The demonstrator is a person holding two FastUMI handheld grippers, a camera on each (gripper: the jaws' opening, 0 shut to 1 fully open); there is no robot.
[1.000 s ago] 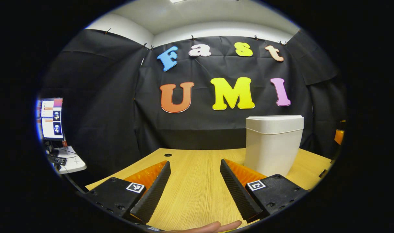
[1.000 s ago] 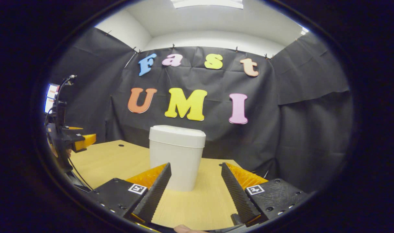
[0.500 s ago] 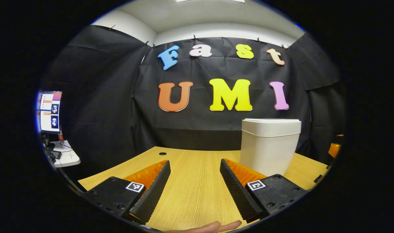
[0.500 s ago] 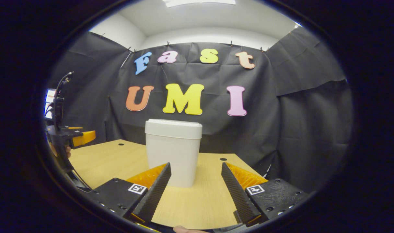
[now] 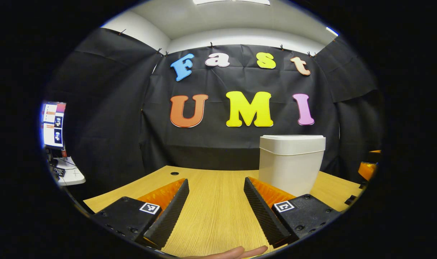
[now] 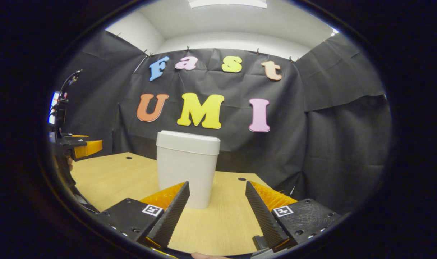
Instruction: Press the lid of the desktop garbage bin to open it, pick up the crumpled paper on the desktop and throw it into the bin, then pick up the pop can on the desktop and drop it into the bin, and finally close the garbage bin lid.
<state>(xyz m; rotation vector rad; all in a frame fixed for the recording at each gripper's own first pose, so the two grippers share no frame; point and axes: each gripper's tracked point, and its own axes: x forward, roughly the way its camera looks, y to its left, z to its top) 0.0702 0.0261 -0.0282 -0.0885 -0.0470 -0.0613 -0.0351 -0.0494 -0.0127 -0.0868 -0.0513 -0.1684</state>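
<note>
White garbage bin (image 6: 187,169) upright, lid (image 6: 188,142) closed.

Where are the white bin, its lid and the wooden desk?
bin (image 6: 185,180), right gripper view, front wall.
lid (image 6: 188,142), right gripper view, front edge.
desk (image 5: 215,201), left gripper view, bare top.

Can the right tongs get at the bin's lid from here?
Probably yes: the right tongs stand open, holding nothing, and bare wooden desktop lies between them and the white plastic bin, whose flat lid is shut.
</note>
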